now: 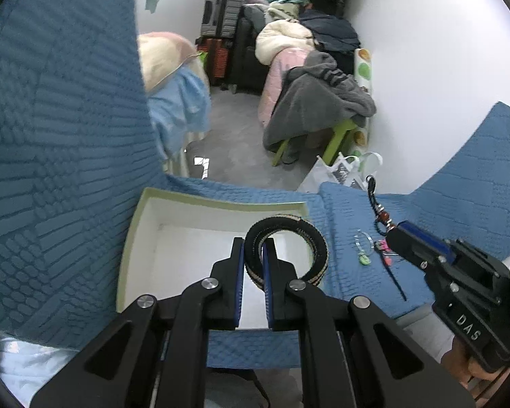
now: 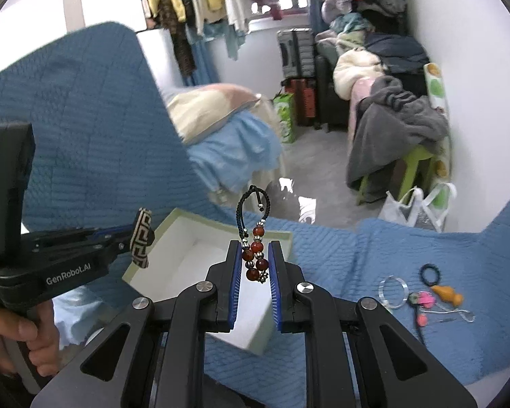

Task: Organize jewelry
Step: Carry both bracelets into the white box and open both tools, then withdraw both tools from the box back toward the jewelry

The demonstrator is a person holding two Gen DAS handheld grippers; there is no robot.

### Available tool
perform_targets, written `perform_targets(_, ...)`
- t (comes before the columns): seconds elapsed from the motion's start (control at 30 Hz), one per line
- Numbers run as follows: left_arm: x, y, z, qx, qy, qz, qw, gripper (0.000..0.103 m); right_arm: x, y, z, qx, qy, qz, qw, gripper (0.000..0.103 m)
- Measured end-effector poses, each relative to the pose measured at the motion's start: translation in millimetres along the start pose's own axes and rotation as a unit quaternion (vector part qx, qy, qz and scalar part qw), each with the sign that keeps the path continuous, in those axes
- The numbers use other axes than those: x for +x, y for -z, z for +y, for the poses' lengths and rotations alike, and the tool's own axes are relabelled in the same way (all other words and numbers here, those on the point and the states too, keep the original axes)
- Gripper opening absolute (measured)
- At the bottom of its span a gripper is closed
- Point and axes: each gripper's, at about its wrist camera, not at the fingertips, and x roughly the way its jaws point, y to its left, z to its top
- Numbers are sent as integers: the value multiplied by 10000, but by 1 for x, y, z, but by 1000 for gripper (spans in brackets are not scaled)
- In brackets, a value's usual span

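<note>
My left tool (image 1: 253, 250) pinches the woven bangle (image 1: 289, 255) above the open box (image 1: 136, 231) | my right tool (image 2: 253, 255) clamps the red-beaded bracelet (image 2: 254, 258), cord loop dangling over the box | other trinkets (image 2: 425, 299) lie on the blue quilt (image 2: 340, 261)

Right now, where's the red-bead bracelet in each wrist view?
Left wrist: red-bead bracelet at right of centre, sticking up from the right hand-held gripper.
Right wrist: bracelet at centre, clamped between that gripper's fingers.
Shared landmark: open white box on the blue quilt.
</note>
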Motion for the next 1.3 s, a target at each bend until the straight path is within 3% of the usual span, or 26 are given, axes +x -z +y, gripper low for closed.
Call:
perform_targets(0.23, 21, 9, 36, -137, 53, 126, 9998, 10, 39, 14, 15, 143, -17, 221, 9997, 12)
perform_targets(0.43, 43, 21, 56, -190, 40, 264, 9995, 10, 76, 31, 22, 91, 43, 662, 9978, 12)
perform_targets(0.53, 47, 28, 60, -134, 84, 173, 9997, 10, 91, 41, 25, 41, 64, 887, 9960, 12)
perform_targets(0.8, 73, 43, 61, -59, 99, 519, 9986, 10, 112, 63, 26, 43, 98, 1332, 9910, 15)
perform_targets(0.87, 72, 43, 61, -40, 189, 507, 9985, 15, 112, 63, 24, 70, 114, 1412, 9899, 15)
perform_targets(0.9, 71, 43, 61, -34, 224, 487, 9986, 26, 112, 62, 24, 64, 105, 1415, 9899, 15)
perform_targets(0.93, 70, 42, 62, -47, 237, 464, 9986, 47, 110, 61, 25, 40, 87, 1410, 9900, 16)
perform_targets(1.0, 63, 41, 62, -108, 126, 359, 9992, 73, 106, 59, 24, -9, 76, 1382, 9904, 21)
perform_targets(1.03, 59, 40, 63, -120, 128, 281, 9995, 73, 103, 58, 24, -13, 76, 1361, 9907, 27)
perform_targets(1.1, 49, 36, 62, -151, 248, 160, 9995, 73, 97, 55, 23, -1, 32, 1312, 9914, 27)
perform_targets(1.3, 17, 24, 48, -80, 13, -138, 9999, 73, 66, 39, 17, 117, -49, 967, 9952, 37)
